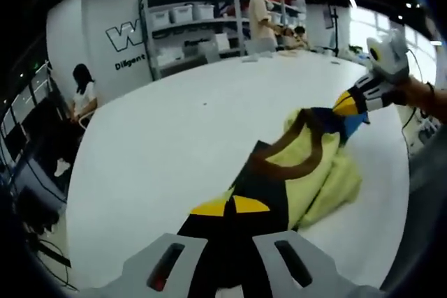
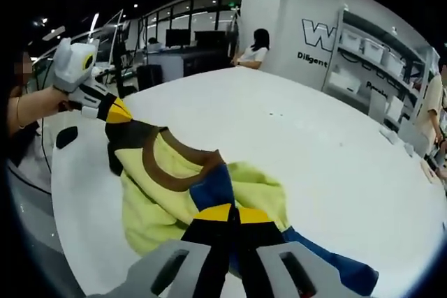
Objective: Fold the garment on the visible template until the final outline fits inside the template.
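No template is making itself out on the white table (image 1: 174, 137); wall lettering is cutting off at "W" and "Diligent" (image 1: 130, 63); shelf labels are too blurred to read; the garment (image 1: 314, 172), yellow with brown collar plus black and blue parts, is bunching on the table at 3 o'clock in the left gripper view; left gripper (image 1: 230, 206) fingers are pinching its black edge at 6 o'clock; right gripper (image 2: 228, 214) fingers are clamping the blue-black part, also at 6.
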Demonstrator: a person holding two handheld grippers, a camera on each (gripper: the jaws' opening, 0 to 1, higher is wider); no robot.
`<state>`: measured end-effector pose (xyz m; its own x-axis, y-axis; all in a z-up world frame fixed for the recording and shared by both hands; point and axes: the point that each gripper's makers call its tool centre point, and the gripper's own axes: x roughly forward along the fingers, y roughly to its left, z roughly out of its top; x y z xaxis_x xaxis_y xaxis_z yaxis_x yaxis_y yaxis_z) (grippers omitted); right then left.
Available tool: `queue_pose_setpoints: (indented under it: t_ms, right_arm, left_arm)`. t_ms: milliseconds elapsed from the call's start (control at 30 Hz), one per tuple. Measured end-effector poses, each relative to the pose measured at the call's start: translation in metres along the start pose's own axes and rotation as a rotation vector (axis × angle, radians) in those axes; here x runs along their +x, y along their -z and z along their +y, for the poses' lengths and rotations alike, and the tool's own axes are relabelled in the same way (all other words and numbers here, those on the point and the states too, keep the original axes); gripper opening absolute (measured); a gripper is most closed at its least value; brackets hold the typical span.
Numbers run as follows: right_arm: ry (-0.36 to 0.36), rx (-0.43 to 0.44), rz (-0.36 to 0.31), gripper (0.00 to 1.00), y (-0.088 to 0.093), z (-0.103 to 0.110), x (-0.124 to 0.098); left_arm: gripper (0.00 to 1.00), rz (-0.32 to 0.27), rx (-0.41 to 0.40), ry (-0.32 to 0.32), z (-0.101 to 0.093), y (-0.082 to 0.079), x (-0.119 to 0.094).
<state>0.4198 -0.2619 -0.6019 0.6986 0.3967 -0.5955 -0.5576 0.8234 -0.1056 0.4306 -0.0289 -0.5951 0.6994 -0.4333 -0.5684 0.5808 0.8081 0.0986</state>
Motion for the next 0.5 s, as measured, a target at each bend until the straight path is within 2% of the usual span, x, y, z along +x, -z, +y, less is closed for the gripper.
queue_pose_setpoints:
  t_ms: [233, 500]
  right_arm:
    - [0.021, -0.016, -0.019, 0.0, -0.012, -0.009, -0.009]
    - [0.054, -0.026, -0.069, 0.0, -0.044, -0.027, -0.022]
  left_arm:
    - [0.0, -0.035, 0.014, -0.008, 0.0, -0.021, -0.006]
    - [0.0, -0.099, 0.032, -0.025, 0.006, -0.056, -0.009]
